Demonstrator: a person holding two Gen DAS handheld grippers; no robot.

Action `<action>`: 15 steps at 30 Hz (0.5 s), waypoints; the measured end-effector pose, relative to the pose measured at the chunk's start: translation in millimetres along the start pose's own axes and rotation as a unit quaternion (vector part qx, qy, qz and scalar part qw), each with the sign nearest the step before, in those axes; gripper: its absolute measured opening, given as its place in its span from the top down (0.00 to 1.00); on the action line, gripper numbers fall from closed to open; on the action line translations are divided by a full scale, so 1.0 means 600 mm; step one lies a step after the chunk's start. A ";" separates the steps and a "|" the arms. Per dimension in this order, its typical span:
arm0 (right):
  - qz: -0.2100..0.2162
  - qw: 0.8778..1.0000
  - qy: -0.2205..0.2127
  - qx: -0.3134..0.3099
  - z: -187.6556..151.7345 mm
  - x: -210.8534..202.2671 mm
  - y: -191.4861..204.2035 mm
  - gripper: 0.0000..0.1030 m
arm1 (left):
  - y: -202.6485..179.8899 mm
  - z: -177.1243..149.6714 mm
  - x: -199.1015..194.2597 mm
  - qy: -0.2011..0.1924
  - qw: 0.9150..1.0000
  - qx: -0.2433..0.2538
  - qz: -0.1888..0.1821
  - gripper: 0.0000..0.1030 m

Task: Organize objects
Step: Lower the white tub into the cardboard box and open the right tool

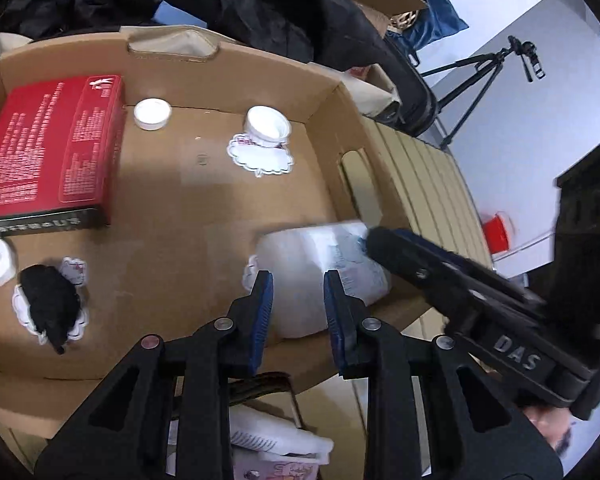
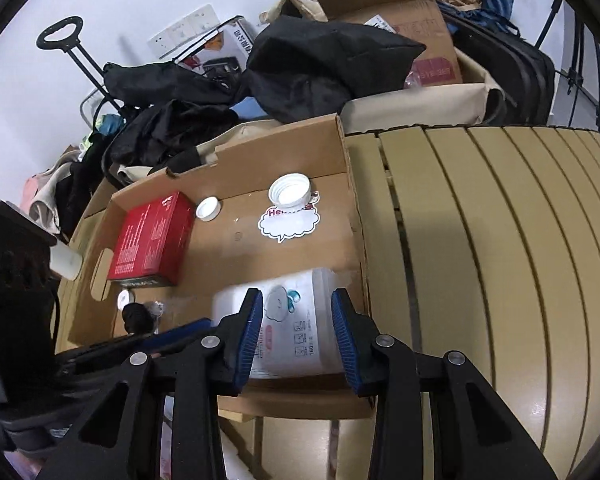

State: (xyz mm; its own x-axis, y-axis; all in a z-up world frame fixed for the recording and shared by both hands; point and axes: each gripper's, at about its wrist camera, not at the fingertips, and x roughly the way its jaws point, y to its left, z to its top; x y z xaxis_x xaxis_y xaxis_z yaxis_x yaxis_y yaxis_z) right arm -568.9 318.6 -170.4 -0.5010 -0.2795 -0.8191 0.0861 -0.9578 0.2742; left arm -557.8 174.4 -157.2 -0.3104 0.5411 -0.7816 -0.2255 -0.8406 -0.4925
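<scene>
An open cardboard box [image 1: 204,64] [image 2: 352,216] holds a red carton [image 1: 52,148] [image 2: 152,236], a small white cap [image 1: 152,113] [image 2: 208,208], a wide white lid [image 1: 267,126] [image 2: 290,192] on a cloud-shaped sticker [image 1: 260,159] [image 2: 288,224], a black lump [image 1: 50,304] [image 2: 137,318] and a white printed tub [image 1: 320,276] [image 2: 296,320] lying at the near right corner. My left gripper [image 1: 298,280] is open above the tub. My right gripper [image 2: 297,298] is open with the tub between its fingers; it enters the left wrist view from the right [image 1: 420,268].
The box sits beside a slatted beige table top [image 2: 500,240] [image 1: 428,176]. Black bags and clothes [image 2: 300,72], another cardboard box [image 2: 400,8] and a tripod [image 1: 488,76] crowd the back. A red cup [image 1: 498,232] stands beyond the table. White packets [image 1: 268,440] lie below the box.
</scene>
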 end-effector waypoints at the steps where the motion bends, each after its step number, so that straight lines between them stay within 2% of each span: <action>1: -0.019 1.000 0.003 -0.010 0.000 -0.006 0.005 0.61 | 0.001 0.000 -0.007 -0.005 1.000 0.000 0.012 0.79; 3: -0.037 0.999 0.000 -0.021 0.005 -0.024 0.015 0.61 | -0.002 0.000 -0.039 -0.015 0.999 0.004 0.030 0.79; 6: -0.035 0.999 -0.023 -0.033 0.009 -0.086 0.027 0.61 | -0.017 -0.001 -0.121 -0.045 0.997 0.020 0.060 0.78; 7: -0.035 0.998 -0.028 -0.038 0.011 -0.105 0.033 0.60 | -0.021 -0.004 -0.152 -0.058 0.995 0.029 0.073 0.72; 9: -0.035 0.997 -0.033 -0.053 0.015 -0.148 0.047 0.60 | -0.025 -0.010 -0.219 -0.078 0.989 0.043 0.120 0.47; 10: -0.031 0.997 -0.031 -0.063 0.014 -0.177 0.054 0.56 | -0.023 -0.014 -0.248 -0.089 0.984 0.043 0.146 0.44; 11: -0.029 0.997 -0.029 -0.072 0.011 -0.195 0.058 0.48 | -0.019 -0.022 -0.279 -0.102 0.980 0.039 0.169 0.44; 13: -0.042 0.995 -0.025 -0.084 0.002 -0.232 0.063 0.36 | -0.010 -0.043 -0.334 -0.112 0.976 0.032 0.185 0.43; 15: -0.057 0.994 -0.022 -0.089 -0.017 -0.268 0.067 0.32 | -0.004 -0.072 -0.378 -0.115 0.973 0.029 0.197 0.36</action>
State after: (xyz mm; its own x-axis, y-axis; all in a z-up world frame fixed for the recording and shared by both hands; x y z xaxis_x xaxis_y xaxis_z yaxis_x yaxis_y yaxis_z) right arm -476.3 324.3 -32.9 -0.5524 -0.1692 -0.8162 0.1750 -0.9809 0.0848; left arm -446.7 52.7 4.9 -0.5795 0.1730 -0.7964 -0.0961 -0.9849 -0.1440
